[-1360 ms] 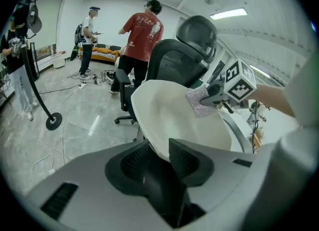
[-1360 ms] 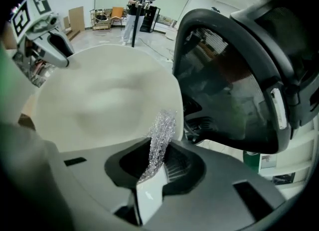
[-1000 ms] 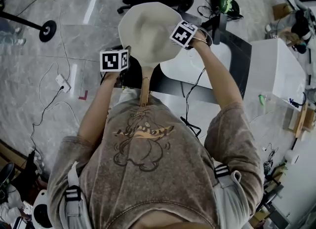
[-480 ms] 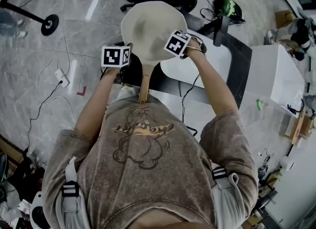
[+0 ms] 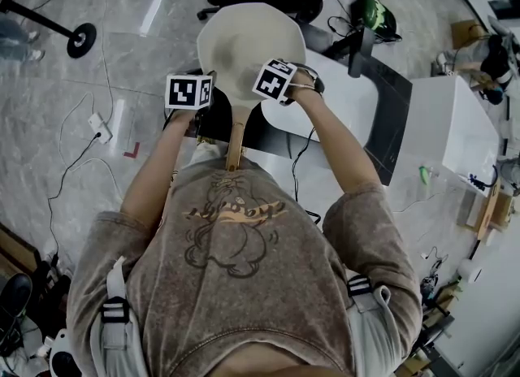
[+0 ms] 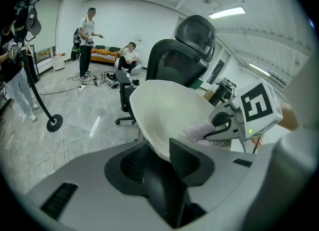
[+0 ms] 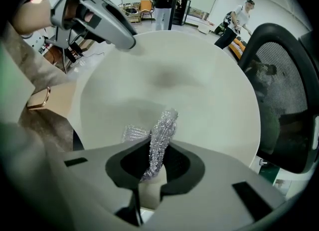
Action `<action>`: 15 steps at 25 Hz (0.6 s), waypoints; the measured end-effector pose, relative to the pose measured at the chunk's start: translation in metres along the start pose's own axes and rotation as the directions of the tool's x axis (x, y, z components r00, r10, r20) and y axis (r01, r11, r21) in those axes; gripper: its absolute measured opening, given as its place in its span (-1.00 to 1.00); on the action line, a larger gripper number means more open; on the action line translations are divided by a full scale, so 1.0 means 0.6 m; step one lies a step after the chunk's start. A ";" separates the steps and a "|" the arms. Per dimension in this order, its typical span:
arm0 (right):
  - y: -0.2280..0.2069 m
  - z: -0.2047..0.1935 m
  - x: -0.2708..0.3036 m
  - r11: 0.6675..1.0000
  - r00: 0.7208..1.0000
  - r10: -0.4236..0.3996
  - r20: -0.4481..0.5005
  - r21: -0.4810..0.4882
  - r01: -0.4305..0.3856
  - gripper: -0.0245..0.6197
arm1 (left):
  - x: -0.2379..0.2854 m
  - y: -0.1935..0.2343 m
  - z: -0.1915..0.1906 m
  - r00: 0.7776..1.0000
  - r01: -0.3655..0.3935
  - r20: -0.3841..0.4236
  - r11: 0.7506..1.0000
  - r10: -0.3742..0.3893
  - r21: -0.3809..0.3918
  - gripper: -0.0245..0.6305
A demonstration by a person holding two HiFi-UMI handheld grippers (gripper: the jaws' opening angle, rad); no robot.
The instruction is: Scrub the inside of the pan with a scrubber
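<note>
The pan [image 5: 244,42] is held up in front of the person, beside the white bench [image 5: 345,111], with its wooden handle [image 5: 236,144] pointing back toward the body. The left claw [image 6: 159,158] is clamped on the pan's rim near the handle and has not shifted; it keeps the bowl tilted open toward the other hand. What has changed is on the right. A second ago the right claw [image 7: 157,158] stood at the pan's far right edge. It has since slid inward and back toward the handle, and its marker cube now lies over the near right part of the bowl, close to the left claw's cube. The right claw points down into the pan, its jaws closed on the silver mesh scrubber [image 7: 160,134]. The free end of the scrubber sticks out past the pads and seems to press against the pale inner wall. This reads as one scrubbing stroke drawn across the inside, so the task is under way rather than just starting. The far side and the centre of the bowl show no mark of being finished, so more passes probably remain, with the left grip holding firm against the push.
</note>
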State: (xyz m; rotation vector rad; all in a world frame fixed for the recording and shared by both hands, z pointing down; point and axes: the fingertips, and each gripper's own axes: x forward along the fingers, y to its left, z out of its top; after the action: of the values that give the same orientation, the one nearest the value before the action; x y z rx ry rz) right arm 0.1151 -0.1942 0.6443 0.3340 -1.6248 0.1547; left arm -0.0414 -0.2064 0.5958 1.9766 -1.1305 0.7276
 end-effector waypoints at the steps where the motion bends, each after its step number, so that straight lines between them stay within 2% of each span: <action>1: 0.003 0.006 0.002 1.000 1.000 0.006 0.011 -0.002 -0.006 -0.71 | 0.000 0.000 0.000 1.000 -0.001 0.001 1.000 0.001 -0.001 -0.49; 5: 0.012 0.022 0.001 0.999 0.999 0.031 0.037 0.012 -0.032 -0.71 | 0.000 -0.002 0.000 1.000 -0.004 0.002 1.000 0.004 -0.003 -0.49; 8: 0.023 0.031 0.000 0.993 0.996 0.066 0.060 0.096 -0.071 -0.71 | 0.001 -0.003 0.001 1.000 -0.005 0.001 1.000 0.005 -0.005 -0.49; 11: 0.032 0.056 0.005 0.981 0.987 0.091 0.129 0.158 -0.111 -0.71 | 0.002 -0.002 0.000 1.000 -0.007 -0.001 1.000 0.007 -0.004 -0.49; 13: 0.029 0.045 0.005 0.977 0.994 0.075 0.080 0.192 -0.089 -0.71 | 0.001 -0.001 0.000 1.000 -0.007 0.000 1.000 0.007 -0.002 -0.49; 15: 0.029 0.048 0.007 0.974 0.995 0.070 0.070 0.210 -0.084 -0.71 | 0.001 0.001 0.000 1.000 -0.008 0.000 1.000 0.008 -0.003 -0.49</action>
State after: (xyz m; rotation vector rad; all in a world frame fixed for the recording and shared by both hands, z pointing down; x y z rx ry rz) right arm 0.0821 -0.1868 0.6479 0.4436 -1.6876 0.3830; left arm -0.0413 -0.2070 0.5962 1.9701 -1.1397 0.7297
